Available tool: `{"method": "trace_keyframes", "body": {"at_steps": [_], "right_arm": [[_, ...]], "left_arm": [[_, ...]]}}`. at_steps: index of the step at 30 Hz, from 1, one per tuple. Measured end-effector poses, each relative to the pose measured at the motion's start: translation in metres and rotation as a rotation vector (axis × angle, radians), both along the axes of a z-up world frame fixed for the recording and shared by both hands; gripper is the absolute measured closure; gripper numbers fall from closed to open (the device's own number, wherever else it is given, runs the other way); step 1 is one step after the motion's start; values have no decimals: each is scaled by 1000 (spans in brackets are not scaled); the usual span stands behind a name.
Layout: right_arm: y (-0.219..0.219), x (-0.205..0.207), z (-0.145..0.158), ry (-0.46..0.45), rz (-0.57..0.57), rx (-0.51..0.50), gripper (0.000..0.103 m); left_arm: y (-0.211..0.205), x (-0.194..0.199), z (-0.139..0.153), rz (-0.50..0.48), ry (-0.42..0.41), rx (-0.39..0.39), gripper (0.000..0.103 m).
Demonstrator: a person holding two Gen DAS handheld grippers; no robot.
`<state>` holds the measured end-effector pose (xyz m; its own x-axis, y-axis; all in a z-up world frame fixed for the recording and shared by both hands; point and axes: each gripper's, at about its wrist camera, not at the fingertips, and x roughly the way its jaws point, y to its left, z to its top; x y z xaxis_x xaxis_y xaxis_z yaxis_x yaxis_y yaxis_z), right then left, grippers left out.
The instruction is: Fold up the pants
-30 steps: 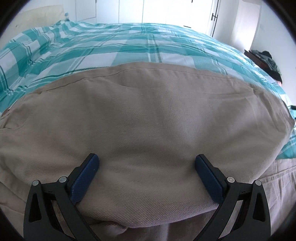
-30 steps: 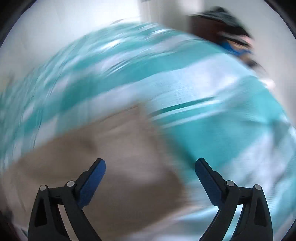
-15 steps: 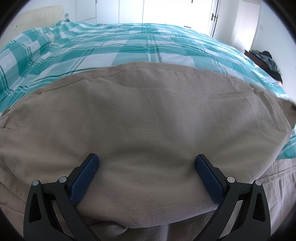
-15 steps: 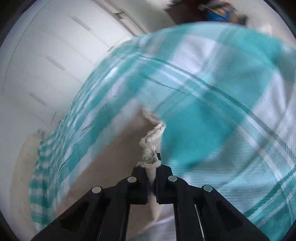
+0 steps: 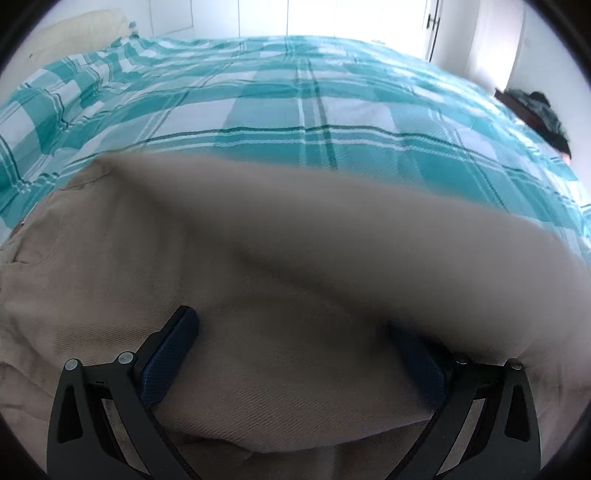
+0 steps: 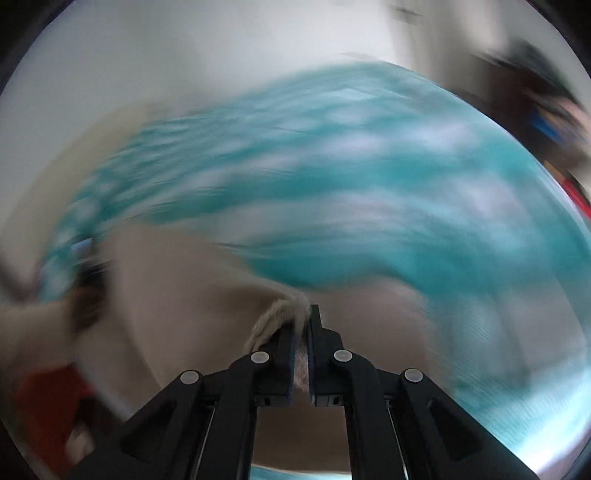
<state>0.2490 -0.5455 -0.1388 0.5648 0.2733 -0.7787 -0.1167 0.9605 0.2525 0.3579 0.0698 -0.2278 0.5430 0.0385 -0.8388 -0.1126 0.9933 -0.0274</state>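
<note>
Beige pants (image 5: 155,280) lie spread on a teal and white checked bedspread (image 5: 314,103). My left gripper (image 5: 295,354) is open, with its fingers resting on the cloth near the front edge. A blurred flap of the pants (image 5: 388,251) sweeps across in front of it and partly hides the right finger. My right gripper (image 6: 303,325) is shut on the frayed hem of the pants (image 6: 280,314) and holds it above the bed. The right wrist view is heavily motion-blurred.
White wardrobe doors (image 5: 351,18) stand behind the bed. A cream pillow (image 5: 74,37) lies at the far left. Dark clutter (image 5: 543,110) sits by the bed's right side. A person's arm in red (image 6: 55,398) shows at the lower left of the right wrist view.
My right gripper closed on the pant hem and is swinging it leftward over the pants. The far pant edge has lifted and folds toward my left gripper, which has stayed put.
</note>
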Motion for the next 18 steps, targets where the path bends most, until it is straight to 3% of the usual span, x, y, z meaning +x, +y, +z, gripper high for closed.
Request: {"method": "trace_keyframes", "body": {"at_steps": [2, 3, 4, 5, 6, 9, 12, 16, 18], "right_arm": [[-27, -2, -18, 79, -180, -90, 86], [-34, -3, -16, 76, -212, -91, 79], [-37, -3, -11, 63, -232, -94, 61], [-36, -7, -7, 47, -250, -107, 49], [-35, -9, 0, 26, -273, -138, 29], [-11, -29, 33, -60, -278, -205, 25], [33, -48, 54, -117, -194, -153, 25], [122, -60, 47, -129, -58, -2, 25], [178, -59, 30, -105, 20, 35, 25]], "left_arm": [[-2, -5, 8, 6, 39, 20, 1], [-1, -10, 13, 8, 55, 22, 1], [0, -19, 20, 9, 66, 17, 1], [1, -28, 26, 7, 74, 9, 1], [2, -43, 35, 0, 77, -5, 1], [2, -83, 48, -45, 75, -49, 1], [2, -126, 55, -57, 44, -35, 1], [9, -165, 37, -35, 70, -30, 1], [16, -177, 24, -9, 100, -37, 1]]}}
